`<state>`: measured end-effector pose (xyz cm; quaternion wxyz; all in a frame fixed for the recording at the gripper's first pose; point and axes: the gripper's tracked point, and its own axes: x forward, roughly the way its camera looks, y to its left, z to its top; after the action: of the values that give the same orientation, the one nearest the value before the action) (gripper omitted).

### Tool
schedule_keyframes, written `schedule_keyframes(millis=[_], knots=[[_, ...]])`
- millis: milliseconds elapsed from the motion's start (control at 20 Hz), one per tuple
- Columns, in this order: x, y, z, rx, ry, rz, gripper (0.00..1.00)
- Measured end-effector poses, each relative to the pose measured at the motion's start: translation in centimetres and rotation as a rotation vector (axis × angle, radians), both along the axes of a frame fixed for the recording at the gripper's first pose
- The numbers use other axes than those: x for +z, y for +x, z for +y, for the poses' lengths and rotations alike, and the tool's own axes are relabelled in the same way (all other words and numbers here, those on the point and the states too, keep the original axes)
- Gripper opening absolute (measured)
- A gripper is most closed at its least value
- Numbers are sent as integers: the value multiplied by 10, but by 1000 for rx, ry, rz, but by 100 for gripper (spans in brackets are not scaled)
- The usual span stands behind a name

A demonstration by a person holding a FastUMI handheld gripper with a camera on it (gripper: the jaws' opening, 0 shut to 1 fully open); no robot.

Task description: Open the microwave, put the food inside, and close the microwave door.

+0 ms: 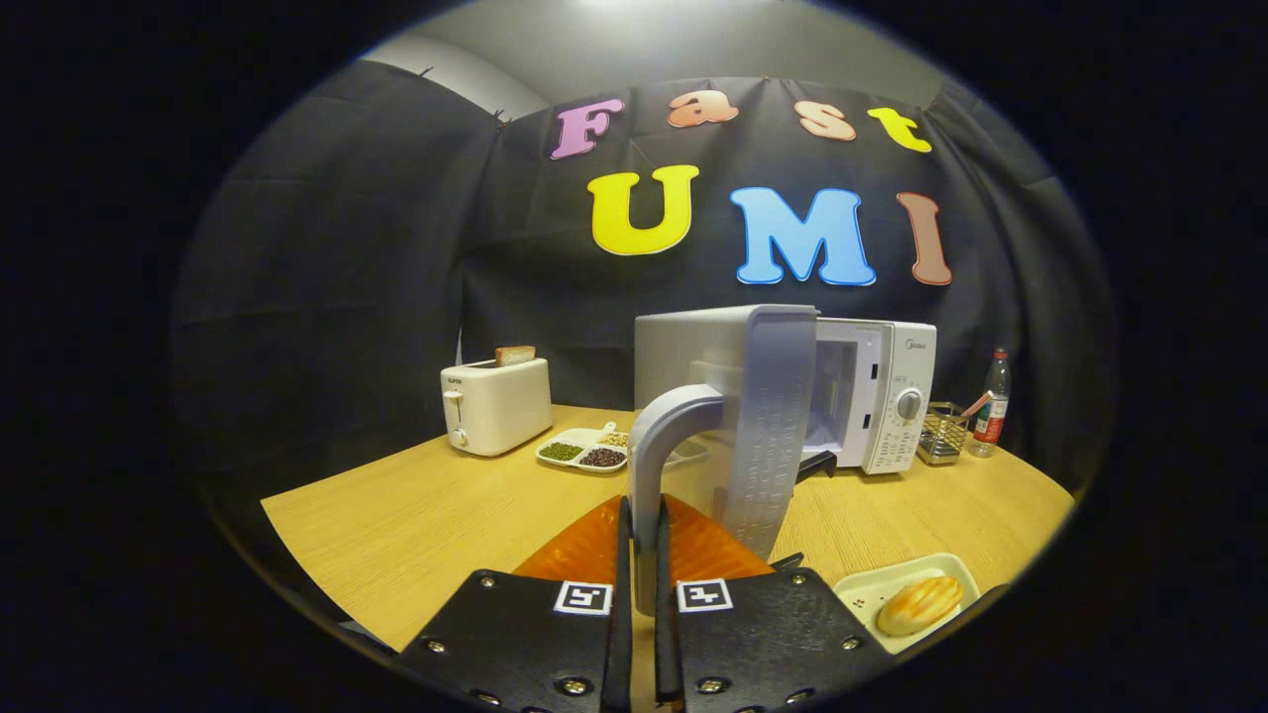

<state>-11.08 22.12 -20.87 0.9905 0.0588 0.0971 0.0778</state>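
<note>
Gripping the microwave door handle (662, 446), gripper (642, 555) fingers pinch it from both sides; door swung open, microwave (877, 396) cavity bare. Bread roll (919, 604) lies on white tray (872, 594) beside the fingers. Divided dish (584, 451) holds beans near toaster (495, 404).

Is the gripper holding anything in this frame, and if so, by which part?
Yes. The gripper is shut on the microwave door, with both fingers pinching the lower end of its curved handle. The door stands swung open.
</note>
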Motion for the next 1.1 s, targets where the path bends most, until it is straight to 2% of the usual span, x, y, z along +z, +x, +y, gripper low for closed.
schedule_keyframes(millis=[250,350,600,700,900,1000,1050,1100], knots=[[4,-2,39,-119,-27,5,9],[6,-5,52,-137,-30,19,10],[64,-34,62,-67,-22,-162,9],[65,-38,64,9,-20,-168,9],[68,-54,27,98,-43,-196,9],[63,-61,6,174,-41,-215,10],[54,-67,-13,204,-41,-206,18],[44,-68,-28,216,-52,-184,48]])
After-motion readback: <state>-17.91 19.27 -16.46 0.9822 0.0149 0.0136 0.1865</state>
